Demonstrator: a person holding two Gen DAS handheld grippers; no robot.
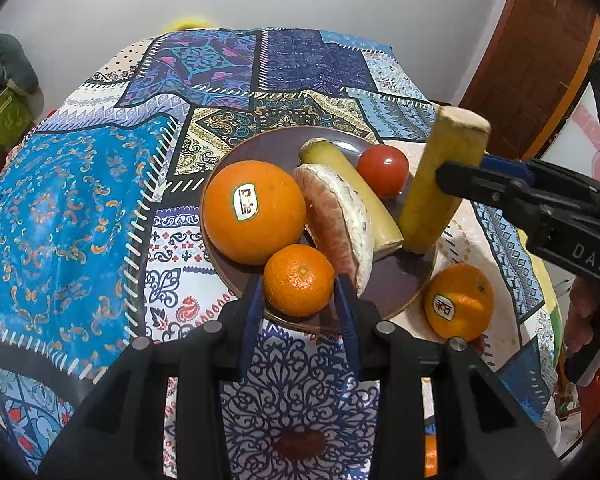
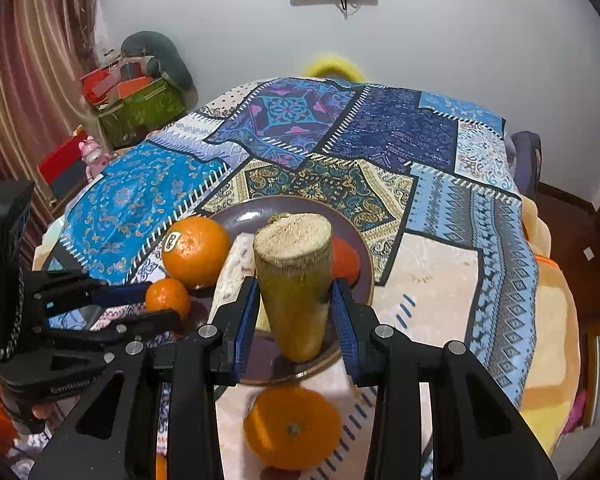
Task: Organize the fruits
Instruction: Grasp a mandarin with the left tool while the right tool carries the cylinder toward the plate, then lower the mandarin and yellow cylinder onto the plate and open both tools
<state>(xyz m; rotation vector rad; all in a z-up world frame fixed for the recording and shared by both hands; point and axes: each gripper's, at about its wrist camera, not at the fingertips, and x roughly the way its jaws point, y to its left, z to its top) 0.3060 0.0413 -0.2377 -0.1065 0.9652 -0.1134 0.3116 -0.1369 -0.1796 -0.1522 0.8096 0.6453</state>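
A dark brown plate (image 1: 392,292) (image 2: 240,212) holds a large orange (image 1: 254,212) (image 2: 196,252), a peeled citrus segment (image 1: 336,224), a yellow-green stalk piece (image 1: 352,188) and a red tomato (image 1: 383,170). My left gripper (image 1: 300,280) is shut on a small mandarin (image 1: 299,280) (image 2: 168,298) at the plate's near rim. My right gripper (image 2: 294,292) (image 1: 444,178) is shut on a second stalk piece (image 2: 296,280) (image 1: 440,184), upright with its lower end on the plate. Another orange (image 1: 459,302) (image 2: 292,428) lies on the cloth beside the plate.
The table wears a patchwork cloth (image 1: 80,208) (image 2: 380,132). Boxes and a green bag (image 2: 140,108) stand by the wall at left. A wooden door (image 1: 532,60) is at the right. A yellow object (image 2: 332,66) shows behind the table's far edge.
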